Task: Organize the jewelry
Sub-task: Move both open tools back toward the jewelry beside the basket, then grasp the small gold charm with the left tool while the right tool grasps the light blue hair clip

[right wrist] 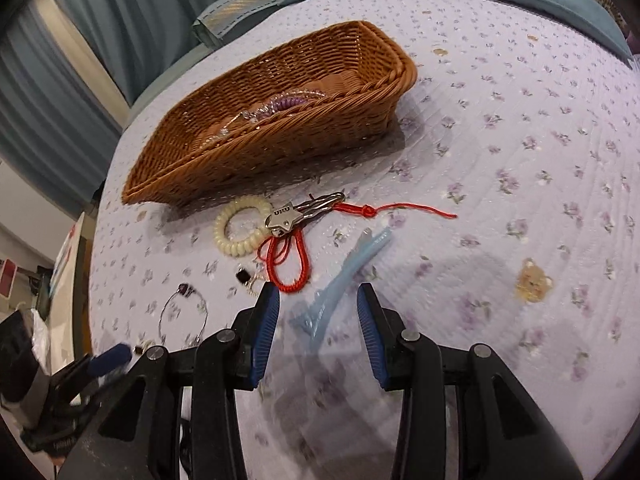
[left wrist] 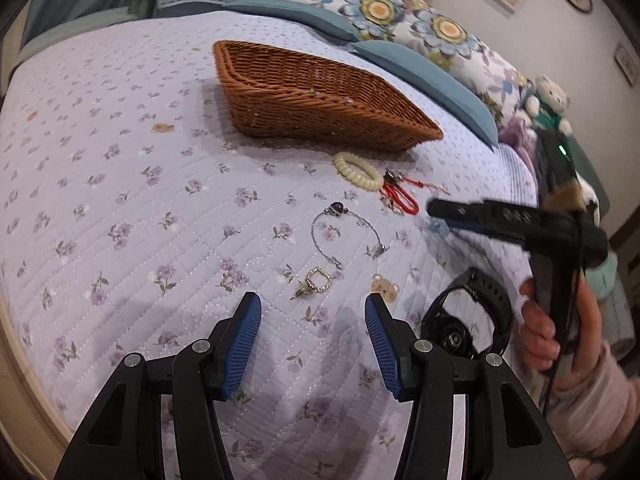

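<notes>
A brown wicker basket (left wrist: 320,96) lies on the floral bedspread; in the right wrist view the basket (right wrist: 280,144) holds a purple coil band and some shiny pieces. In front of it lie a cream bead bracelet (left wrist: 356,170), a red cord with a silver star charm (right wrist: 286,216), a silver bangle with a purple stone (left wrist: 344,236), a gold square earring (left wrist: 316,282) and a black watch (left wrist: 468,316). My left gripper (left wrist: 313,308) is open, just short of the earring. My right gripper (right wrist: 318,300) is open over a pale blue hair clip (right wrist: 340,284).
Blue and flowered pillows (left wrist: 420,28) line the far side of the bed, with a teddy bear (left wrist: 550,100) at the right. Blue curtains (right wrist: 80,60) hang behind the basket. The bed's edge (left wrist: 24,380) runs along the left.
</notes>
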A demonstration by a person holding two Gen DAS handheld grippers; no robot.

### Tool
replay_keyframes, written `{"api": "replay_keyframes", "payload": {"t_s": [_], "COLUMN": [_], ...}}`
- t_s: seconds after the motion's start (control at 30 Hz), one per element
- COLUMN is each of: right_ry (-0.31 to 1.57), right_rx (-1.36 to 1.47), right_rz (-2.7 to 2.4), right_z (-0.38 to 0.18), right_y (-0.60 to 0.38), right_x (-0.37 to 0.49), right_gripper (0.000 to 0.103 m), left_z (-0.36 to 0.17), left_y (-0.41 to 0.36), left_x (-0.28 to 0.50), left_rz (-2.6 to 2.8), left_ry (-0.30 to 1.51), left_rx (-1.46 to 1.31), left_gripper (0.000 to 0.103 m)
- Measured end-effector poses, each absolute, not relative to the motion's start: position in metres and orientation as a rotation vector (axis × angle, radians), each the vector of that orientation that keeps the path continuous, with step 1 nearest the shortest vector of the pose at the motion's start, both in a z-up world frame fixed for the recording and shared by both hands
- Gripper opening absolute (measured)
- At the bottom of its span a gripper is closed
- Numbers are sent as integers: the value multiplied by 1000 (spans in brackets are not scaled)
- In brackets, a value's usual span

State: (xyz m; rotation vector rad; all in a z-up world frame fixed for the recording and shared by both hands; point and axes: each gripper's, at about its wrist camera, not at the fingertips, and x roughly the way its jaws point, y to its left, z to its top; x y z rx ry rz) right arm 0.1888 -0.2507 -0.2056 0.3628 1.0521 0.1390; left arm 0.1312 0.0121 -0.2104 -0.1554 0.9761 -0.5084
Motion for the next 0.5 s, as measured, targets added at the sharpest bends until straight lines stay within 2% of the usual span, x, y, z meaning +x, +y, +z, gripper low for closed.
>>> {"api": "replay_keyframes", "payload": {"t_s": [0.27, 0.37, 0.43, 0.5], "right_ry": [1032, 1024, 1023, 1020], "right_rx": [249, 208, 193, 182], "right_rz": [69, 55, 51, 47], "right_z": [-211, -211, -211, -210], "right_y": [-231, -226, -224, -224], "right_x": [198, 199, 199, 198], "right_gripper": [43, 43, 41, 37], "left_z": [-211, -212, -212, -211], "left_y": [1, -2, -4, -3], "left_x": [139, 142, 144, 145], "left_rz": [-504, -498, -494, -503], "left_ry": [957, 948, 943, 945], "left_rx": [-27, 9, 33, 35], "left_gripper": [54, 44, 29, 22]}}
